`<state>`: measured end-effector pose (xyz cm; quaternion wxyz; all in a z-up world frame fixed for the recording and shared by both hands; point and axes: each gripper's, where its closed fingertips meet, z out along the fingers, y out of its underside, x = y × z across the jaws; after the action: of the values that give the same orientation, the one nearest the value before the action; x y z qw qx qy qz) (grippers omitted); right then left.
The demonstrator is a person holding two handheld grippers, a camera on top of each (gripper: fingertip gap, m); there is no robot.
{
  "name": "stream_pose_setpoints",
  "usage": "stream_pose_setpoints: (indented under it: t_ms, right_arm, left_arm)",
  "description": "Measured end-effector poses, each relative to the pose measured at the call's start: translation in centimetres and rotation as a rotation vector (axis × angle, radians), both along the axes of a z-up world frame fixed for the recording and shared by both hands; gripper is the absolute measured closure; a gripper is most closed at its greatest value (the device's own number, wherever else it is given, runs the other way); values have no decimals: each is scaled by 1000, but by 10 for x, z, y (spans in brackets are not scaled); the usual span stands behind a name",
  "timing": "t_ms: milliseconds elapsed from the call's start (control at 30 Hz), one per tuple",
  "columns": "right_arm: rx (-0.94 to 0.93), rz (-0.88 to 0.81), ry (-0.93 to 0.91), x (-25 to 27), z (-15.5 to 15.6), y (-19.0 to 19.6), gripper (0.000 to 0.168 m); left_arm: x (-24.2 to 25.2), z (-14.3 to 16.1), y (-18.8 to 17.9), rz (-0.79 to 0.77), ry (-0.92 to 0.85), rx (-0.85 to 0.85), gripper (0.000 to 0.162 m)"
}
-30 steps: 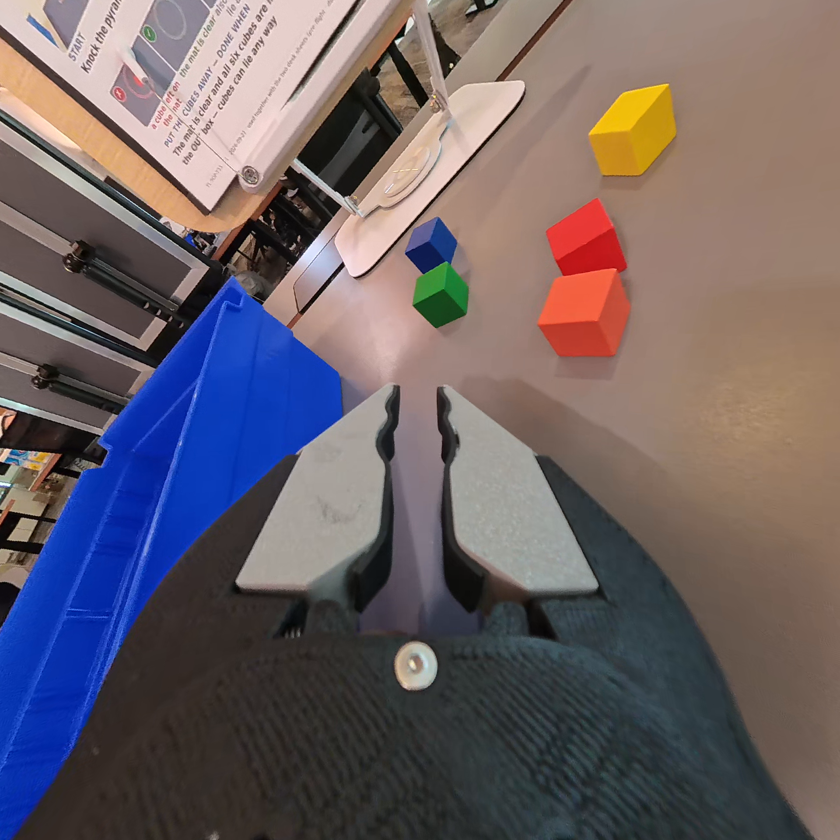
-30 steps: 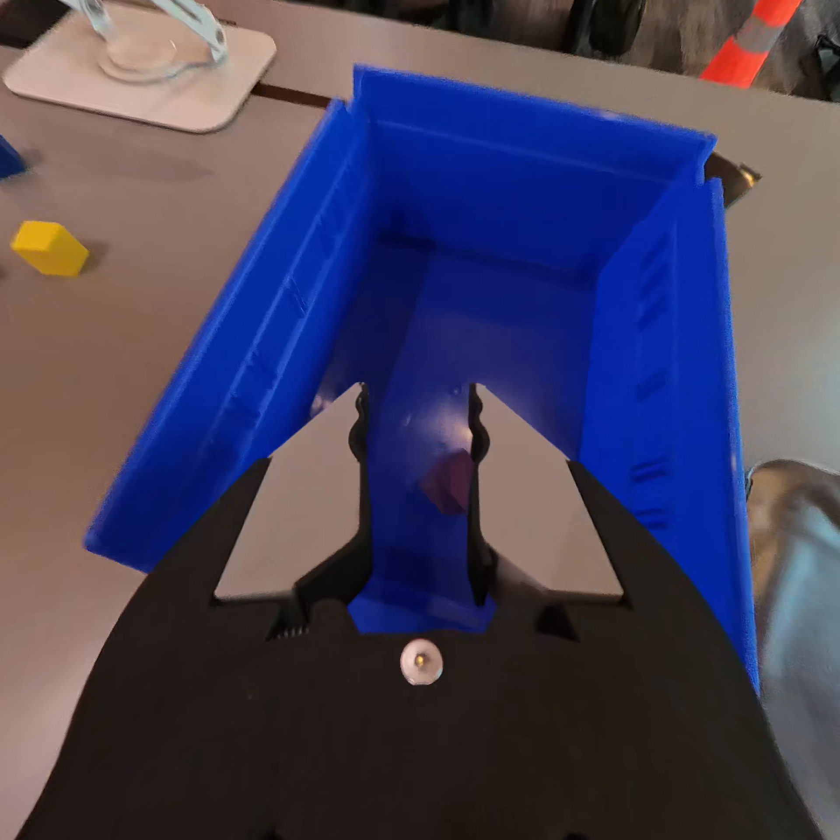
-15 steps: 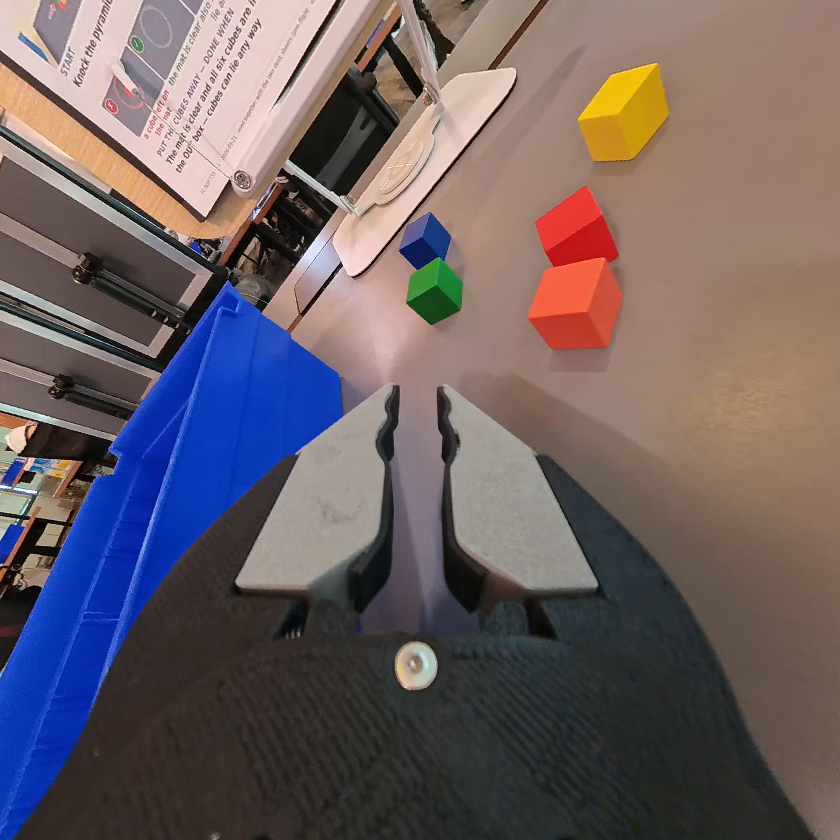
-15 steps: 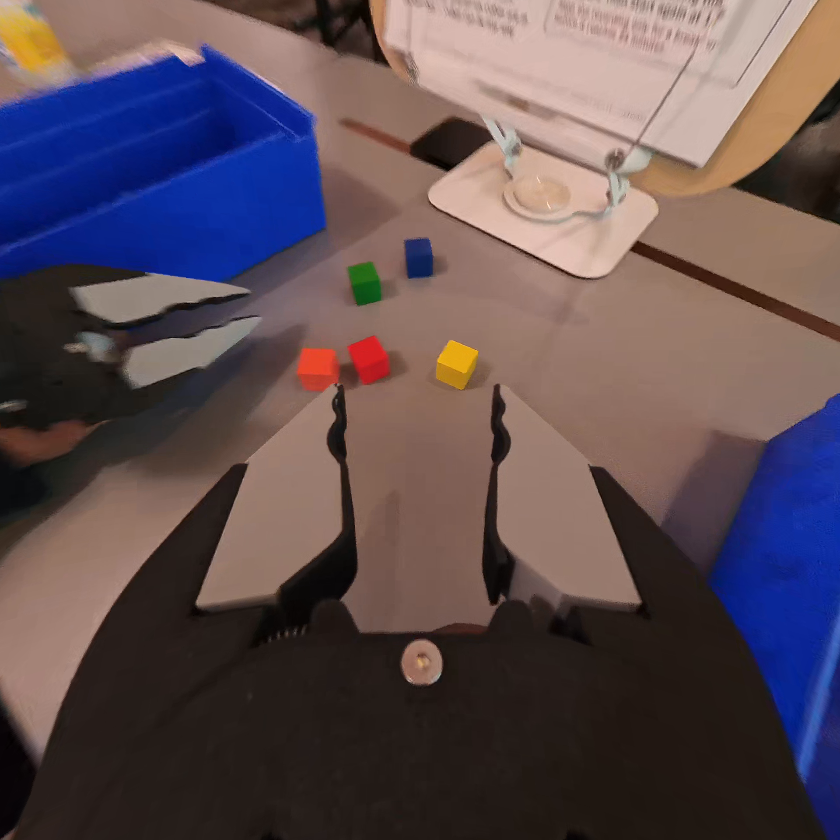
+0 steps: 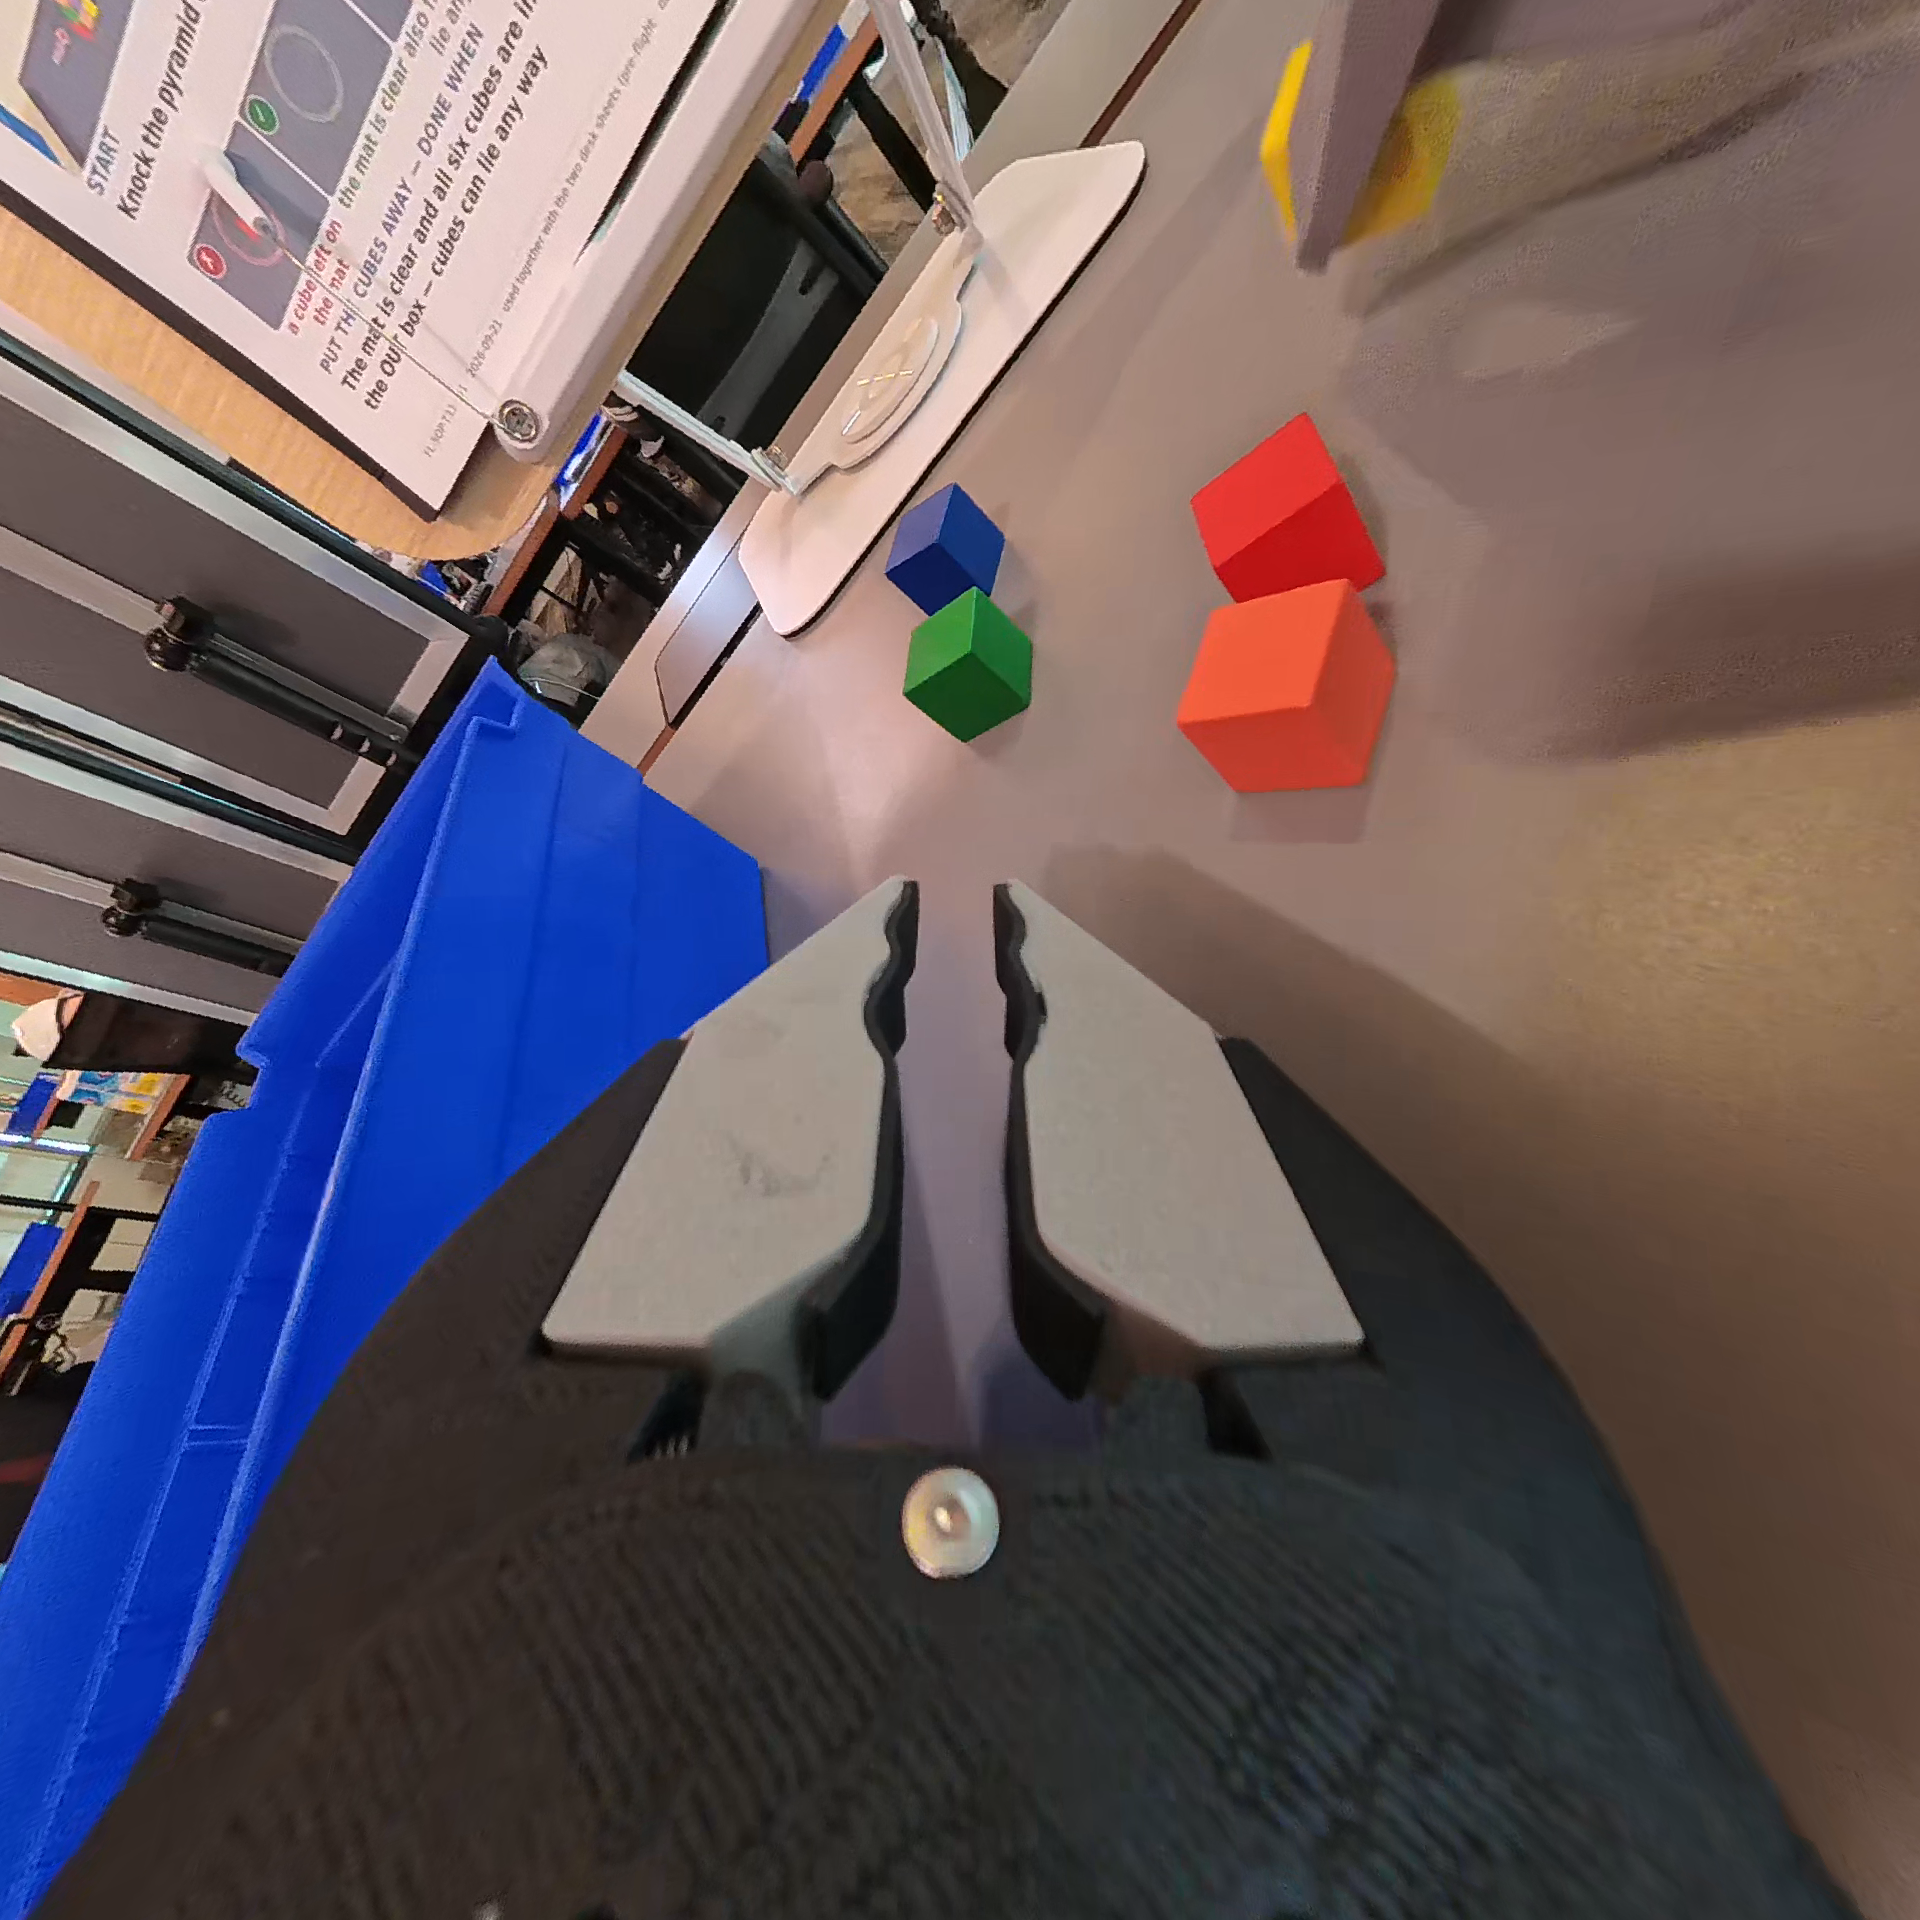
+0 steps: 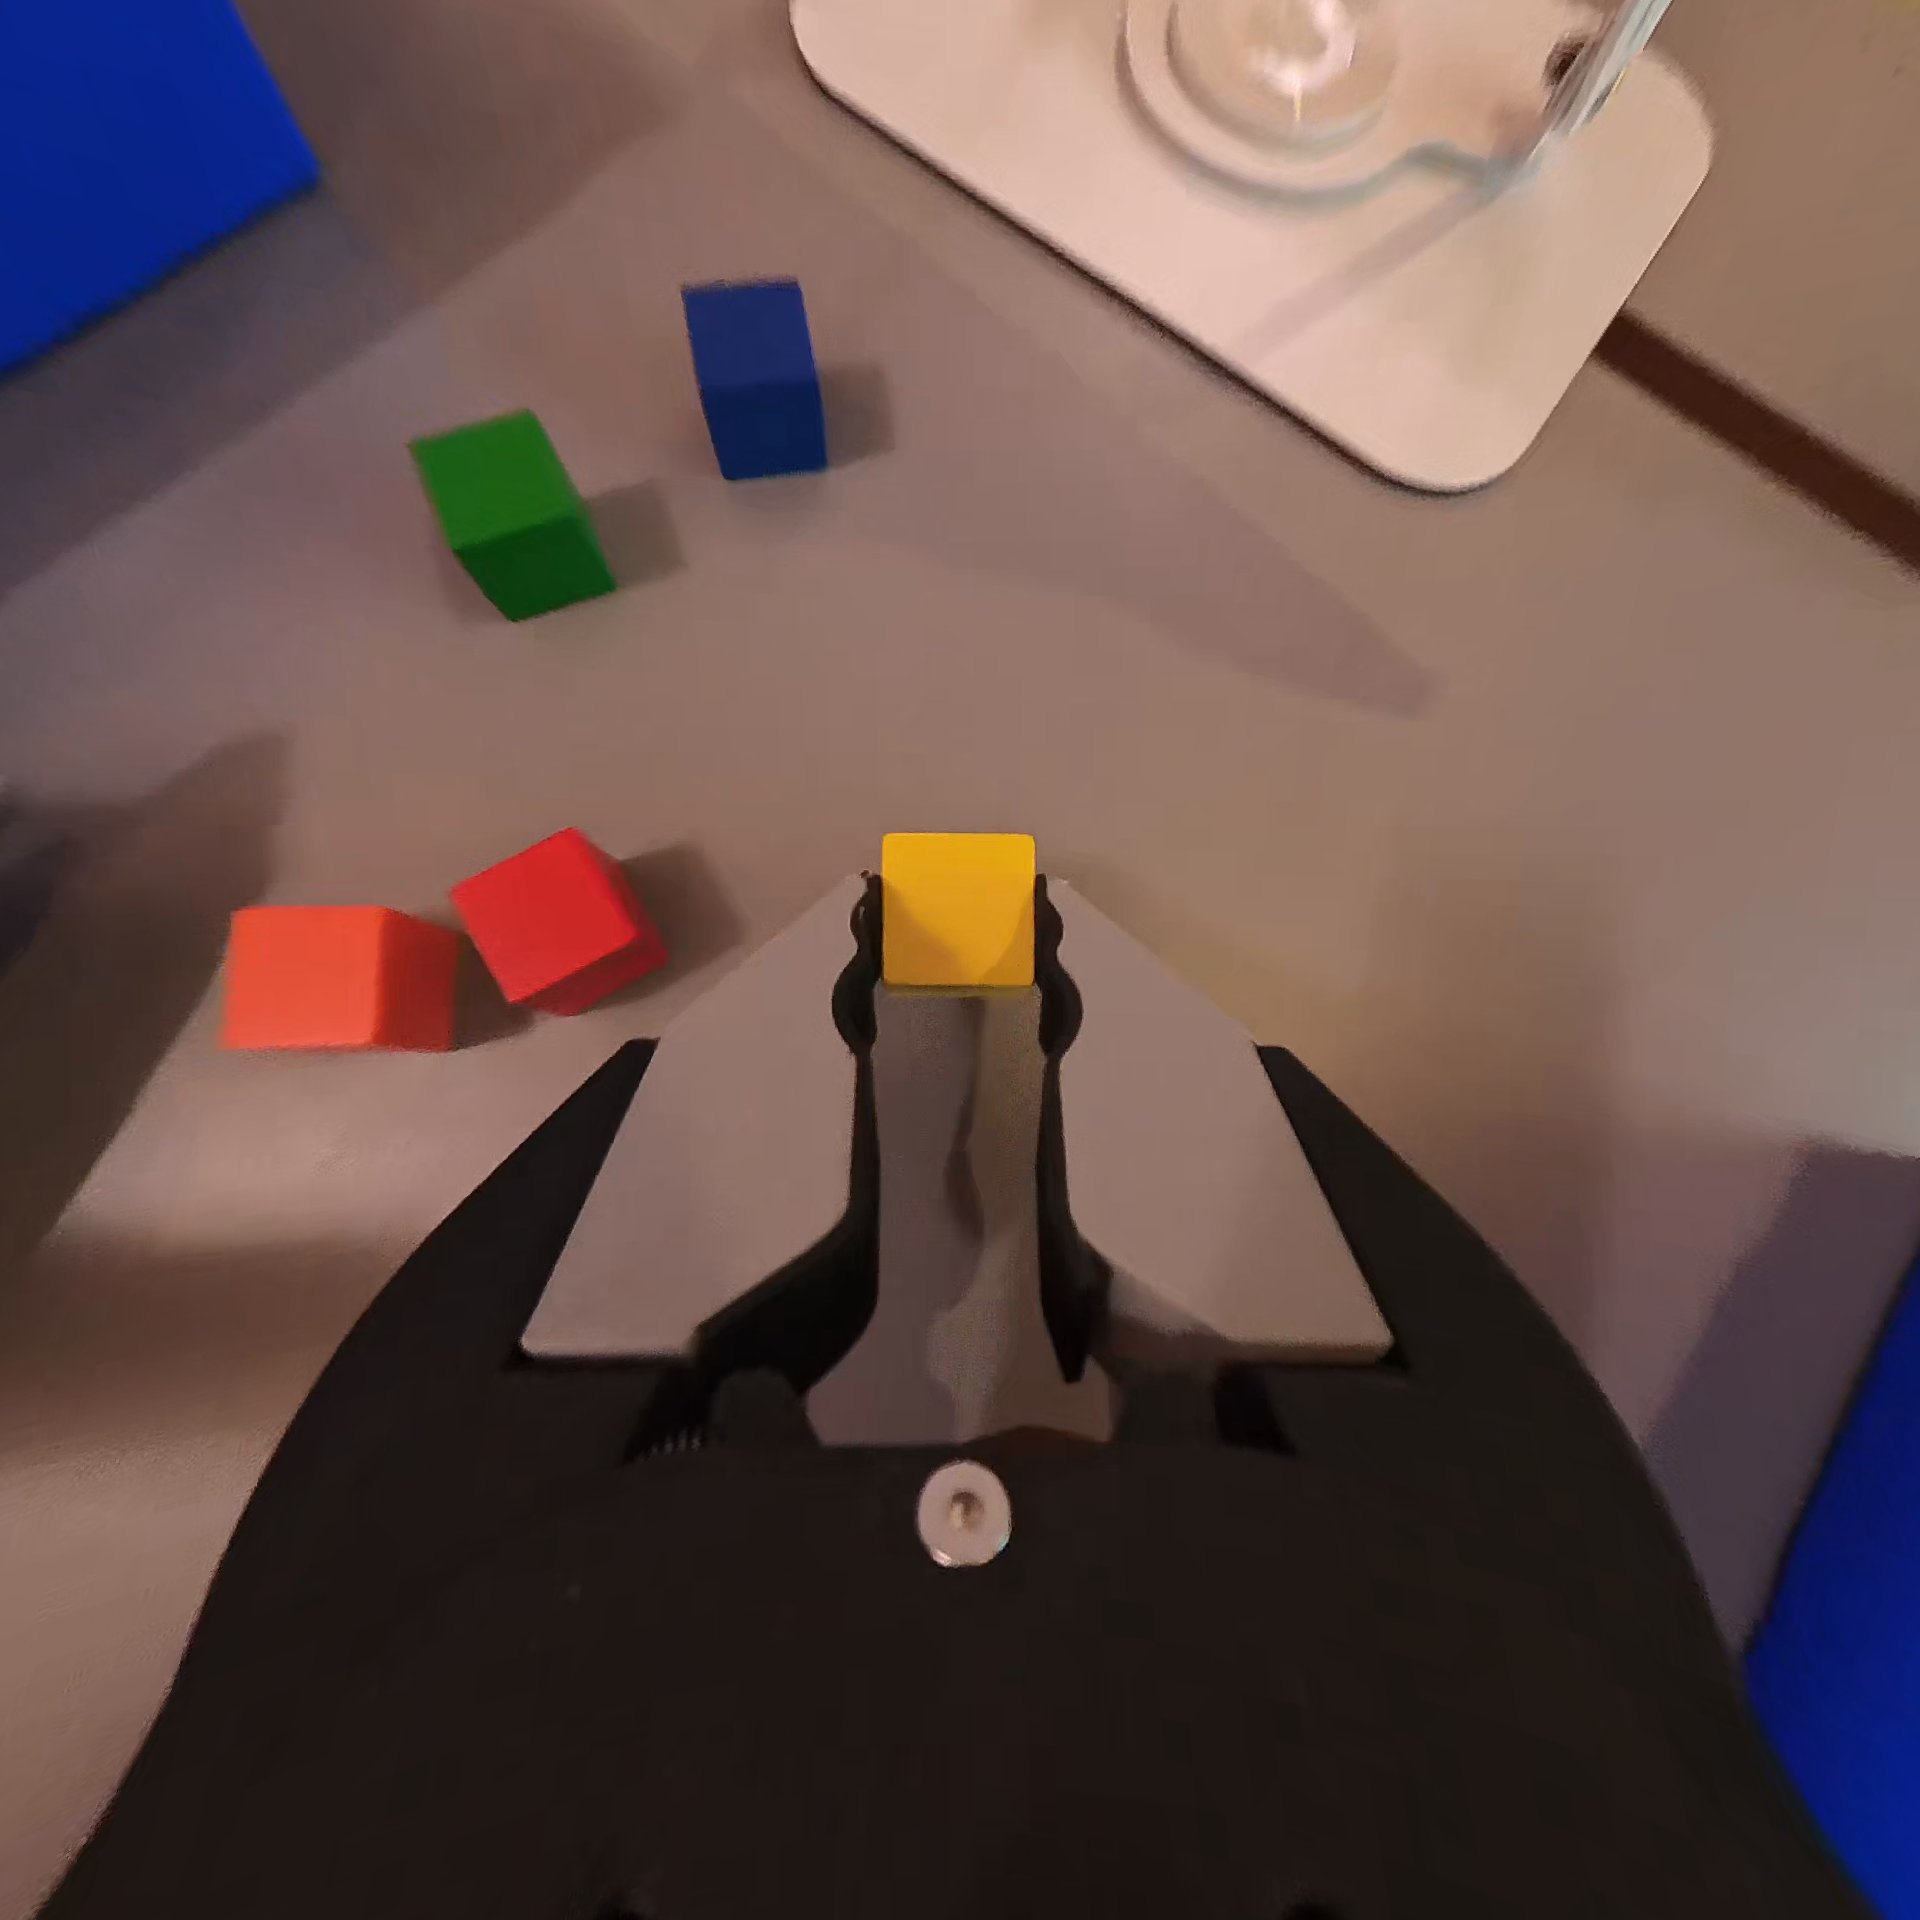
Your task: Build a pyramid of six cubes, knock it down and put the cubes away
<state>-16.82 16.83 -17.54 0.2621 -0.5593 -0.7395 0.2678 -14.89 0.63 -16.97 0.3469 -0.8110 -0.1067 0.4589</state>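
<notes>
My right gripper [image 6: 956, 920] is shut on the yellow cube [image 6: 956, 904], with the fingertips against its two sides, low over the grey table. In the left wrist view this gripper shows blurred at the top right with the yellow cube [image 5: 1418, 156]. The red cube [image 6: 556, 920] and orange cube [image 6: 332, 977] lie side by side to its left. The green cube [image 6: 509, 514] and blue cube [image 6: 756, 374] lie farther back. My left gripper [image 5: 956, 904] is empty, its jaws a narrow gap apart, beside a blue bin [image 5: 416, 1039]. Ahead of it lie the orange [image 5: 1288, 681], red [image 5: 1288, 520], green [image 5: 968, 665] and blue [image 5: 945, 545] cubes.
A white stand base [image 6: 1299, 260] sits at the back of the table and holds up an instruction sheet [image 5: 312, 208]. A second blue bin edge [image 6: 1849, 1558] shows at the lower right of the right wrist view. The left bin's corner [image 6: 125, 156] shows at the top left. Tip to tip, the grippers are about 15 cm apart.
My right gripper swung from above the blue bin over to the cubes, dropped low and closed on the yellow cube. The left gripper has barely moved.
</notes>
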Motion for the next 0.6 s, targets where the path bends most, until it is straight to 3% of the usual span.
stream_pose_setpoints:
  t_ms: [167,267,333,433,533,600]
  right_arm:
    - [-81,65,202,50,94,2,142]
    - [-69,21,349,93,154,38,143]
    - [-57,-55,394,120,172,78,143]
    - [-24,-205,384,152,162,147,142]
    - [3,-326,286,174,122,203,142]
    - [6,-354,224,181,94,220,142]
  left_arm:
    - [1,4,0,-8,5,25,150]
    - [3,4,1,-17,11,19,150]
    - [4,3,2,-22,15,13,150]
    - [6,3,3,-31,25,4,150]
    - [6,1,4,-30,24,-6,150]
    - [6,-1,4,-27,21,-23,150]
